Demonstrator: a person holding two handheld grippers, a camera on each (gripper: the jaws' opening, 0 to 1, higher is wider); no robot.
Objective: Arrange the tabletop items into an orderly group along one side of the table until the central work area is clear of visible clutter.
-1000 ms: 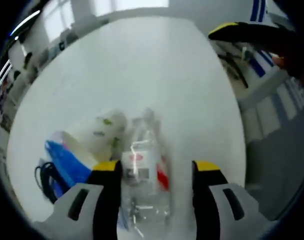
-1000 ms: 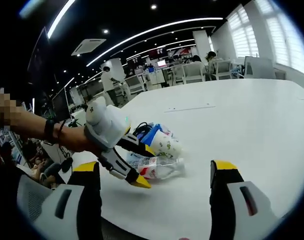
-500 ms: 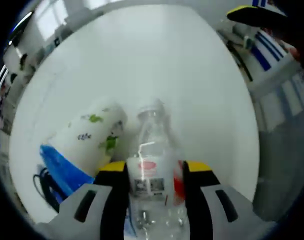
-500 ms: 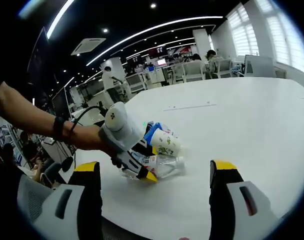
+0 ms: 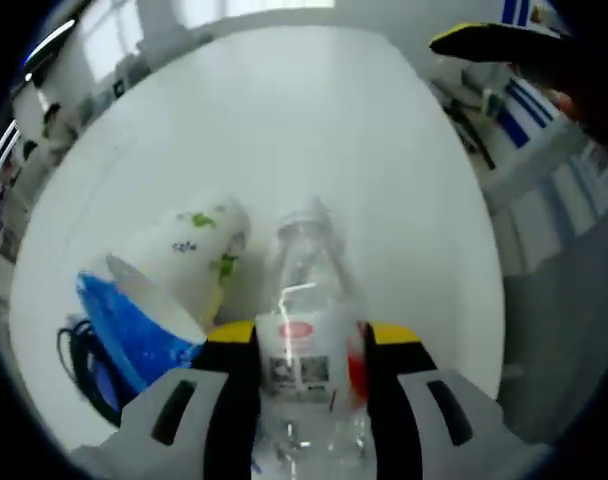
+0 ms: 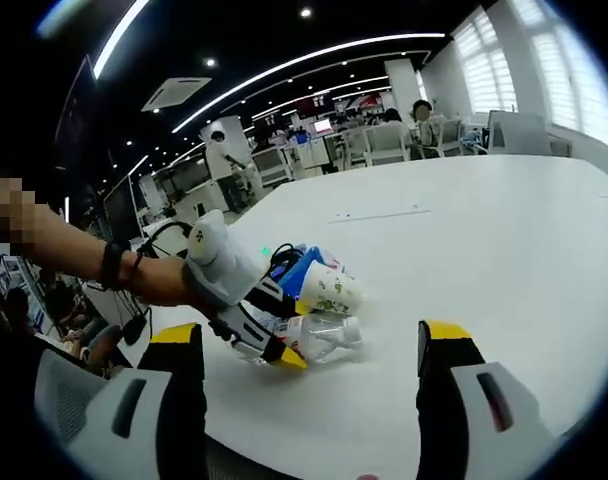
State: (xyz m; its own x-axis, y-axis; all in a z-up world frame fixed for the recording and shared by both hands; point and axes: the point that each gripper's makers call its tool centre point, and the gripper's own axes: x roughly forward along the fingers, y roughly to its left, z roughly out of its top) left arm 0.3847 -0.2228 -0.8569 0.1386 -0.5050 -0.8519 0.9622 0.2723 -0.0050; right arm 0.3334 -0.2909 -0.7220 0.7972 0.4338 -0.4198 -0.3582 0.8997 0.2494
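Now left gripper point(image 5: 306, 345) clamped on clear bottle point(image 5: 308, 300), right gripper point(image 6: 306, 345) wide apart.

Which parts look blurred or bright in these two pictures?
Left gripper view: the clear plastic bottle and white printed paper cup look soft, and the white table is washed out. Right gripper view: sharper, with bright ceiling light strips.

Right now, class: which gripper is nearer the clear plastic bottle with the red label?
Left. The left gripper clamps the clear plastic bottle; the right gripper hangs open, well short of it.
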